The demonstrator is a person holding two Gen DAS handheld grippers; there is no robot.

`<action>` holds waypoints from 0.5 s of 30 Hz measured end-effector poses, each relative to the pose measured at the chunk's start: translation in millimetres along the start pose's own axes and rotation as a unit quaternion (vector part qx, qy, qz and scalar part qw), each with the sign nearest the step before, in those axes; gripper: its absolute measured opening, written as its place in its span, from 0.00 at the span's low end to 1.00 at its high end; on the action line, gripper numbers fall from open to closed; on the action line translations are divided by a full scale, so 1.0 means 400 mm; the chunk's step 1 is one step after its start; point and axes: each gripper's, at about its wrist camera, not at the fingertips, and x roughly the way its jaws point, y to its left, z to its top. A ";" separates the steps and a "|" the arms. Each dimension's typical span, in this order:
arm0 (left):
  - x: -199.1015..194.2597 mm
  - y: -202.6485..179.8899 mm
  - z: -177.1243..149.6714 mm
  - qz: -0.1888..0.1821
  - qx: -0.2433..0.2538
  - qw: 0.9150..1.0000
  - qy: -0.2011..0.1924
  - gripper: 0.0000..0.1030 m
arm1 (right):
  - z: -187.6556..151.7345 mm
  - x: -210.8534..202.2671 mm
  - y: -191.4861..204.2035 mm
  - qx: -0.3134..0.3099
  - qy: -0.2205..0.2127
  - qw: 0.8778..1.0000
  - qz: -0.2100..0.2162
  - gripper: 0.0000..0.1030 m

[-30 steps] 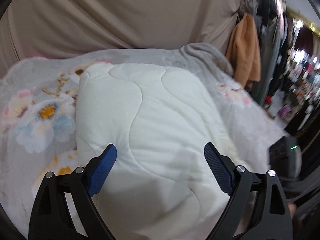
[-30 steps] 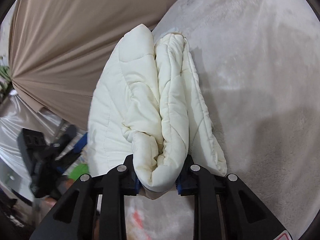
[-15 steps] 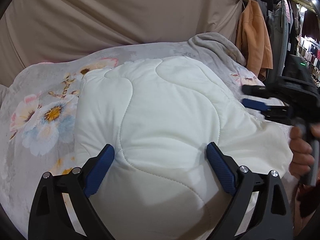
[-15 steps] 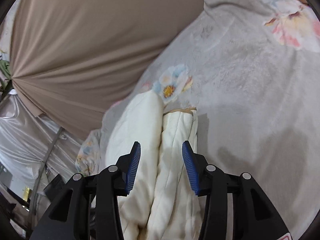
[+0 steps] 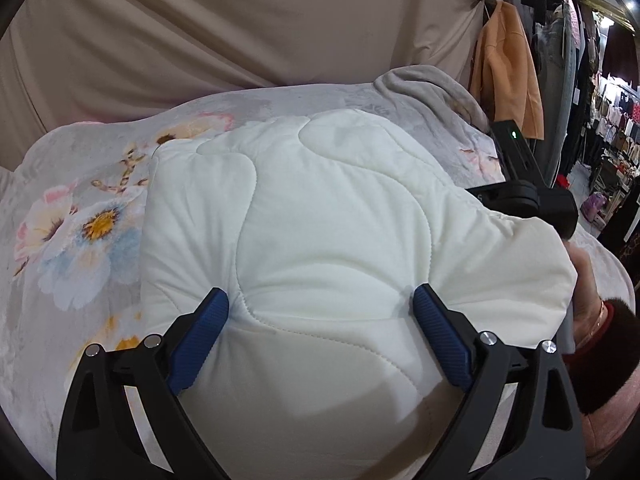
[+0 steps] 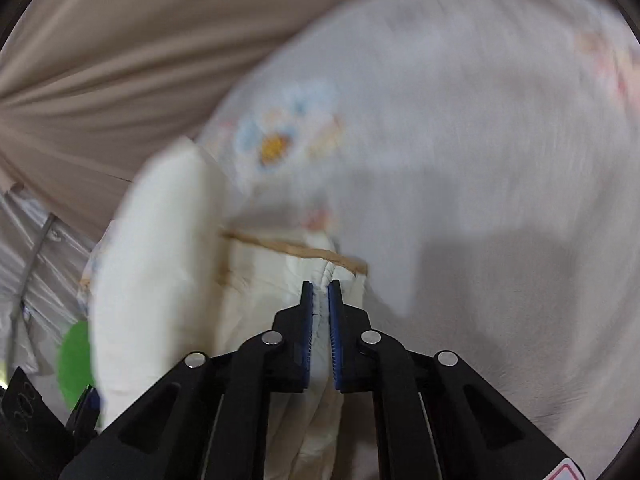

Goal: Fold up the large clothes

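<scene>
Left wrist view: one cream quilted garment point(image 5: 320, 220) bulges between the wide-open left gripper point(image 5: 320, 312); the right gripper point(image 6: 320, 308) is closing on its thin edge.

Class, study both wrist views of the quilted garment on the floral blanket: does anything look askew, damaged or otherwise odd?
Nothing looks damaged or spilled. The cream quilted garment lies folded on the floral blanket, puckered where the open left gripper presses it. The right gripper is closing on an edge fold. That view is blurred.

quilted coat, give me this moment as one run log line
step: folding | left gripper: open over quilted coat | right gripper: closing on its edge | surface: floral blanket
</scene>
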 end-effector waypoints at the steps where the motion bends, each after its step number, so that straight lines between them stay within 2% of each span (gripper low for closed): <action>1: 0.003 -0.001 -0.001 0.000 0.001 1.000 0.002 0.89 | -0.006 -0.011 0.001 0.000 -0.007 1.000 -0.004 0.07; 2: 0.005 0.000 -0.003 0.000 0.001 1.000 0.003 0.89 | -0.007 -0.033 0.015 -0.012 -0.017 1.000 -0.018 0.08; 4: 0.006 0.004 -0.004 -0.002 -0.001 1.000 0.005 0.89 | -0.017 -0.115 0.060 -0.041 -0.060 0.997 -0.034 0.17; 7: 0.007 0.007 -0.002 -0.003 -0.003 1.000 0.006 0.90 | -0.062 -0.228 0.106 -0.053 -0.108 0.993 0.008 0.23; 9: 0.008 0.004 -0.002 0.001 -0.002 1.000 0.006 0.90 | -0.105 -0.265 0.126 -0.053 -0.109 0.992 0.046 0.39; 11: 0.007 0.004 0.000 0.003 -0.001 1.000 0.007 0.90 | -0.150 -0.265 0.136 -0.043 -0.088 0.992 0.083 0.47; 13: 0.006 0.006 0.002 0.005 -0.002 1.000 0.008 0.90 | -0.186 -0.250 0.142 -0.032 -0.065 0.991 0.112 0.49; 15: 0.003 0.004 0.002 0.009 -0.002 1.000 0.009 0.90 | -0.215 -0.229 0.143 -0.037 -0.054 0.993 0.102 0.48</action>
